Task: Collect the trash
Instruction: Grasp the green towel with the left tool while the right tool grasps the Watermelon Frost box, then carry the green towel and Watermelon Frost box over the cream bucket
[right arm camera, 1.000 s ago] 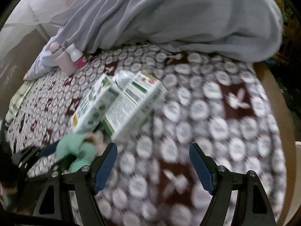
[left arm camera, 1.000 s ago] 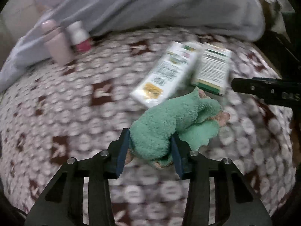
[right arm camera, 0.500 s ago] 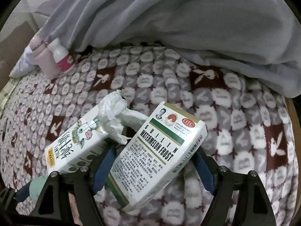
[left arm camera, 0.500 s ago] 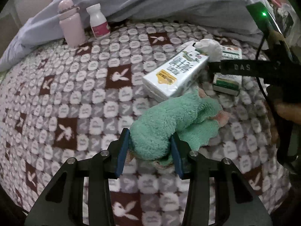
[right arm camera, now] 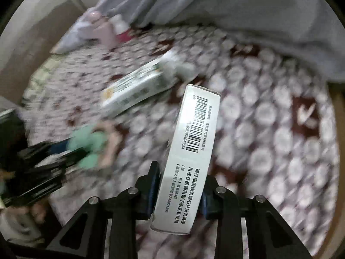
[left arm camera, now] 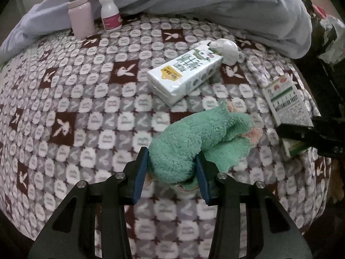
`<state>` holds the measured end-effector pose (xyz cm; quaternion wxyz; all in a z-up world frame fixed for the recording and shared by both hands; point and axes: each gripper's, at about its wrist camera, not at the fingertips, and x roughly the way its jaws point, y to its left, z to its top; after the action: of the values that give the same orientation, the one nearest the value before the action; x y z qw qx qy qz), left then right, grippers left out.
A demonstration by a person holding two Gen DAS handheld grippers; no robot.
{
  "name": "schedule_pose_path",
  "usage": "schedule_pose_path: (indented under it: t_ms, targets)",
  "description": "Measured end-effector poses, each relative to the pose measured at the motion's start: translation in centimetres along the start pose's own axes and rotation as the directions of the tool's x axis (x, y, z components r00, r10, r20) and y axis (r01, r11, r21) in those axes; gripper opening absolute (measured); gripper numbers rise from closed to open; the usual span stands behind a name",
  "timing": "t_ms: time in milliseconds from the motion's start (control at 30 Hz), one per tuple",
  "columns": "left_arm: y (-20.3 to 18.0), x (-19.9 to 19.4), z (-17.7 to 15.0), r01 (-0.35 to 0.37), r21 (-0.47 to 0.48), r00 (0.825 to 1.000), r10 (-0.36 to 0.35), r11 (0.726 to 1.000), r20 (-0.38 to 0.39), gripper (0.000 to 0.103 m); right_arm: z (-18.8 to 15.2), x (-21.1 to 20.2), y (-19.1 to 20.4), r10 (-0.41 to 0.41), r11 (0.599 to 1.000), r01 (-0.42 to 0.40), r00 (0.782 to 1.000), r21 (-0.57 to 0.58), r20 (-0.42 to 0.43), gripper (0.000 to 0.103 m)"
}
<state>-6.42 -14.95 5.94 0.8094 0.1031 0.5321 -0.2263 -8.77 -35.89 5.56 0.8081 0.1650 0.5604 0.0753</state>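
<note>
My left gripper is shut on a fluffy green sock with pink trim, just above the patterned blanket. My right gripper has a white medicine box between its closing jaws. Both pads press its flat sides and the barcode edge faces the camera. In the left wrist view the same box sits at the right with a black finger across its near end. A white tissue pack lies mid-blanket, a crumpled tissue at its far end.
A pink flask and a white pill bottle stand at the far left, against a bunched grey-blue quilt along the back. The bed's edge drops off at the right, with dark clutter beyond it.
The right gripper came down over the medicine box, closed on it and carried it to the right, away from the tissue pack, turned on edge. The left gripper kept hold of the sock.
</note>
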Motion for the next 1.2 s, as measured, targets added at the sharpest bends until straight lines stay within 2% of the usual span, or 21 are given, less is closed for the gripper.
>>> schedule_pose_path:
  t_ms: [33, 100, 167, 300, 367, 433, 533, 600, 700, 733, 767, 867, 933, 1067, 1200]
  targets:
    - [-0.2, 0.1, 0.0, -0.005, 0.0, 1.0, 0.005, 1.0, -0.003, 0.04, -0.3, -0.3, -0.3, -0.035, 0.999, 0.035, 0.999, 0.006, 0.007, 0.043]
    - [-0.9, 0.5, 0.1, -0.028, 0.006, 1.0, 0.028, 1.0, -0.003, 0.04, -0.7, -1.3, -0.7, -0.19, 0.982, 0.19, 0.98, 0.004, 0.059, 0.061]
    - [-1.3, 0.7, 0.2, -0.05, 0.014, 0.999, 0.05, 0.999, 0.004, 0.043, -1.0, -2.1, -0.9, -0.259, 0.966, 0.26, 0.962, 0.007, 0.091, 0.061]
    - [-1.7, 1.2, 0.6, -0.048, 0.031, 0.999, 0.047, 0.998, 0.023, 0.051, -1.5, -3.1, 0.2, -0.249, 0.968, 0.251, 0.962, 0.0, 0.11, 0.061]
    - [-2.0, 1.6, 0.8, -0.044, 0.048, 0.999, 0.043, 0.998, 0.024, 0.059, -1.5, -2.5, 1.2, -0.28, 0.958, 0.285, 0.954, -0.034, 0.109, 0.062]
    - [-2.3, 1.9, 0.8, -0.053, 0.065, 0.998, 0.052, 0.996, 0.021, 0.061, -1.5, -0.9, 1.6, -0.322, 0.945, 0.326, 0.943, -0.037, 0.088, 0.063]
    - [-3.2, 2.3, 0.5, -0.091, 0.128, 0.996, 0.088, 0.988, 0.027, 0.063, -1.5, 1.0, 1.6, -0.308, 0.951, 0.309, 0.949, -0.006, 0.061, 0.063]
    - [-3.6, 2.3, 0.2, -0.109, 0.17, 0.994, 0.104, 0.979, 0.04, 0.063, -1.7, 1.1, 1.8, -0.336, 0.941, 0.337, 0.94, -0.004, 0.064, 0.063]
    - [-3.4, 2.3, 0.1, -0.106, 0.158, 0.994, 0.101, 0.982, 0.04, 0.062, -1.9, 0.5, 2.7, -0.362, 0.93, 0.367, 0.925, -0.027, 0.113, 0.063]
    - [-3.3, 2.3, 0.1, -0.103, 0.149, 0.994, 0.099, 0.983, 0.037, 0.06, -1.9, 0.6, 3.0, -0.379, 0.921, 0.386, 0.918, -0.044, 0.119, 0.064]
    - [-3.2, 2.3, 0.2, -0.109, 0.137, 0.994, 0.105, 0.985, 0.036, 0.053, -1.9, 0.8, 3.3, -0.396, 0.912, 0.406, 0.91, -0.065, 0.122, 0.064]
    - [-2.9, 1.9, 0.2, -0.115, 0.118, 0.993, 0.111, 0.986, 0.037, 0.045, -2.1, 1.3, 3.7, -0.44, 0.886, 0.453, 0.889, -0.101, 0.129, 0.064]
    - [-2.7, 1.5, 0.0, -0.11, 0.109, 0.994, 0.107, 0.988, 0.037, 0.043, -2.4, 1.1, 3.2, -0.428, 0.893, 0.44, 0.895, -0.097, 0.126, 0.056]
    - [-2.9, 0.6, -0.2, -0.085, 0.085, 0.996, 0.081, 0.993, 0.042, 0.041, -2.7, -0.8, 2.2, -0.342, 0.935, 0.352, 0.928, -0.05, 0.145, 0.056]
    - [-4.2, -0.7, 0.1, -0.053, 0.076, 0.997, 0.049, 0.996, 0.061, 0.04, -3.0, -2.9, 1.8, -0.294, 0.953, 0.303, 0.94, -0.025, 0.173, 0.056]
